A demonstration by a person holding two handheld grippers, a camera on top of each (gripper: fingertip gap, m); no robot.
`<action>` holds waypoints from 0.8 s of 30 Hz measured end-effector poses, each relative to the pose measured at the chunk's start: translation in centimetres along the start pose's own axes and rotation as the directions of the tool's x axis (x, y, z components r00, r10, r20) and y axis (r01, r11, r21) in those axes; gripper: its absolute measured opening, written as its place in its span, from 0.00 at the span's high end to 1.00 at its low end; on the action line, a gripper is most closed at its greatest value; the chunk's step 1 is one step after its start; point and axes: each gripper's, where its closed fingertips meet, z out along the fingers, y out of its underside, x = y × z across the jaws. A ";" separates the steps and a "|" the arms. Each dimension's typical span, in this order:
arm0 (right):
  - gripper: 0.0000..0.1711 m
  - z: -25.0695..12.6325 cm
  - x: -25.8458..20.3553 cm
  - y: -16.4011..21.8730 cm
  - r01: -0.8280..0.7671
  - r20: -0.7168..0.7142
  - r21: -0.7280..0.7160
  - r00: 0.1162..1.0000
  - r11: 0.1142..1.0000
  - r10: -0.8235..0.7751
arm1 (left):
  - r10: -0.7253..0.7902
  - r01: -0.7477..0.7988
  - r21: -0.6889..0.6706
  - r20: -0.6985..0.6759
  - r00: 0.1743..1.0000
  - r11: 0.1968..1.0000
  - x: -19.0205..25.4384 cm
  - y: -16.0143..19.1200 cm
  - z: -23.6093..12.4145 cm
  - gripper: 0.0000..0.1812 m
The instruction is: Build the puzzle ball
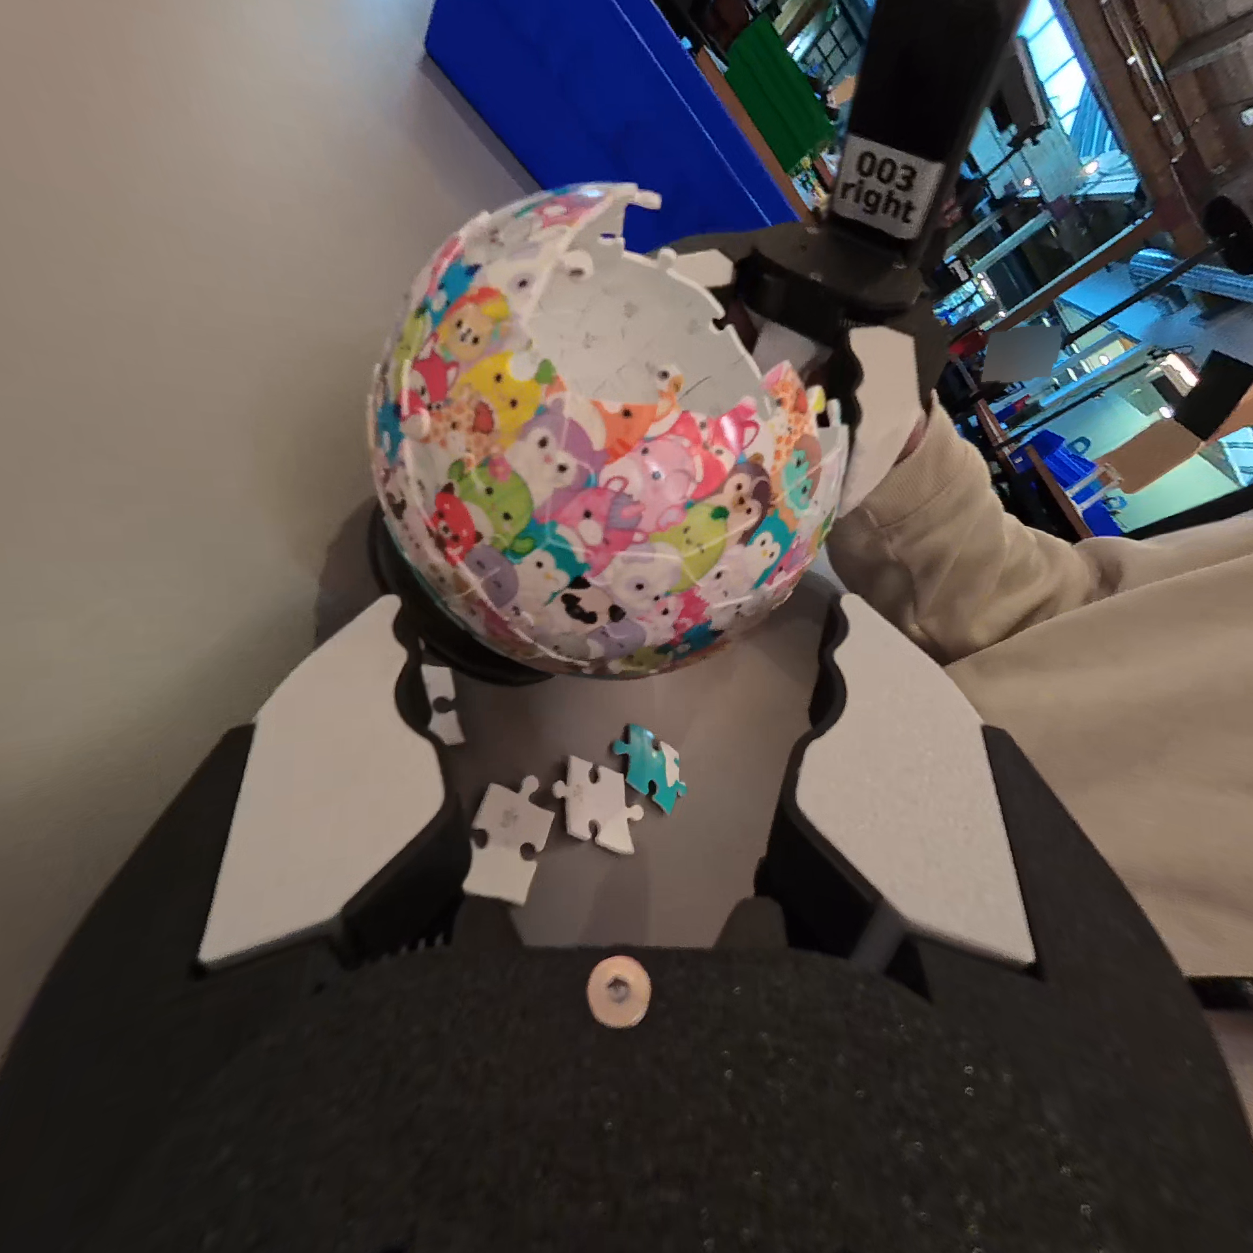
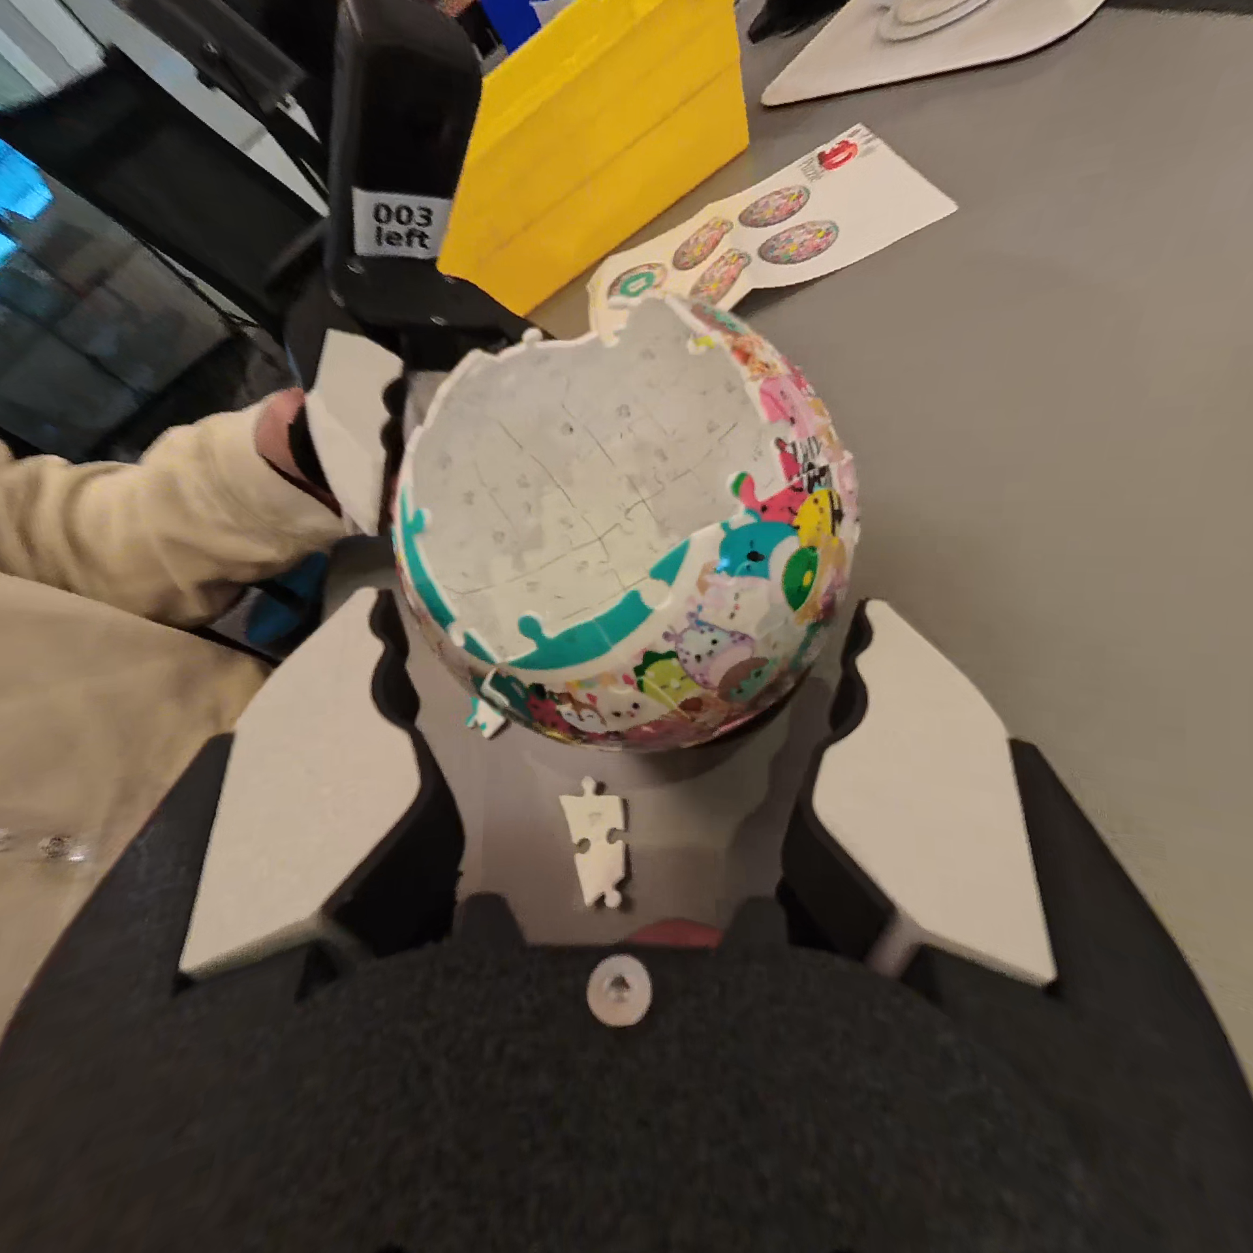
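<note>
Both grippers, left [image 1: 613, 678] and right [image 2: 620, 671], are hovering wide open and empty around the unfinished puzzle ball [image 1: 597, 434], which is sitting on its black stand [image 1: 434, 630] with loose pieces [image 1: 590, 800] lying nearby, likely awaiting pickup.

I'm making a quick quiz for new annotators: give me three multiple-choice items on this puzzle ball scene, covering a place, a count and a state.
1. Where does the colourful, partly built puzzle ball sit?
A. On a black round stand on the grey table
B. Inside the yellow box
C. In the left gripper

2. How many loose puzzle pieces lie in a row in front of the ball in the left wrist view?
A. One
B. Three
C. Six

3. What state is the right gripper in?
A. Shut on a piece
B. Shut on the ball
C. Open

Answers: 1 A, the stand shows under the ball; 2 B, two white-side-up, one teal; 3 C, its fingers stand wide apart, holding nothing.
</note>
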 end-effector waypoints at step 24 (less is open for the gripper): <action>0.59 -9.3 1.7 7.8 0.280 -0.363 -0.319 0.846 0.905 -0.390 | 0.259 -0.278 0.043 0.246 0.934 0.960 1.8 2.3 -7.5 0.63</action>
